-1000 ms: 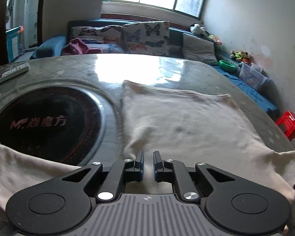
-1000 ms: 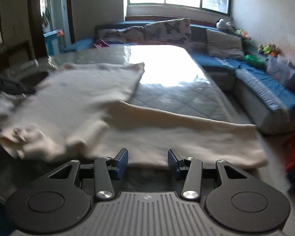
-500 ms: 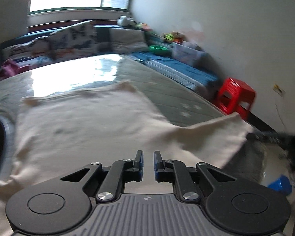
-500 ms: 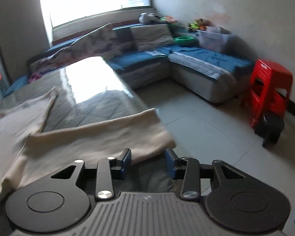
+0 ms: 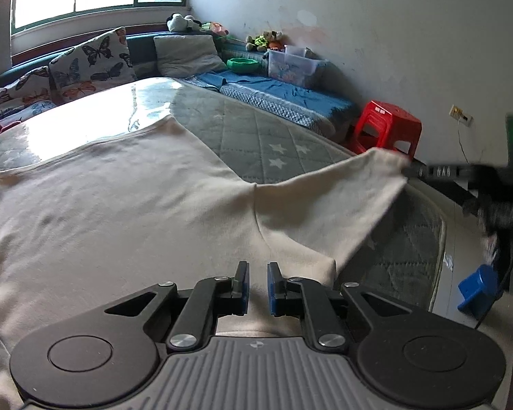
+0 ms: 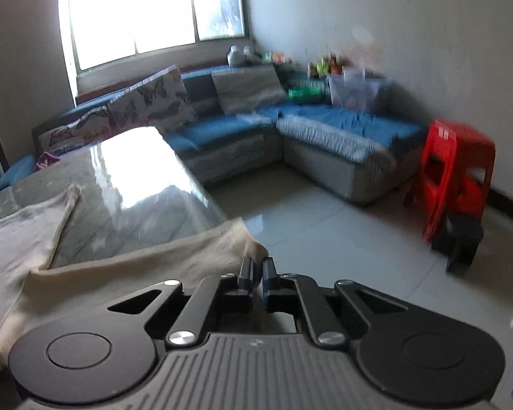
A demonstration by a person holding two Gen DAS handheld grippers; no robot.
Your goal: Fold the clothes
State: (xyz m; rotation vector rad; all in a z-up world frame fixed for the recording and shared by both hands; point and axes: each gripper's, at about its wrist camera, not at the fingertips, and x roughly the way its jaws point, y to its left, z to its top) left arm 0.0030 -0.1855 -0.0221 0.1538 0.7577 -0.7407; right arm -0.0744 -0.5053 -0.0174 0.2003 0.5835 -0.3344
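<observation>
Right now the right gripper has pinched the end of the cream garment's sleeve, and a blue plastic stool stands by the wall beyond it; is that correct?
Not quite: the stool is red, not blue, as the right wrist view shows. The right gripper has indeed just closed on the end of the cream garment's sleeve.

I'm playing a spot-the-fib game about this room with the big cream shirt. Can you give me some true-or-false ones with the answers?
1. The right gripper pinches the cream shirt's sleeve end. True; its jaws have just been closing.
2. The stool is green. False: it is red.
3. The cream shirt lies spread on the table. True.
4. The cushions have dinosaurs. False: butterflies.
5. The left gripper is wide open. False: nearly closed.
</observation>
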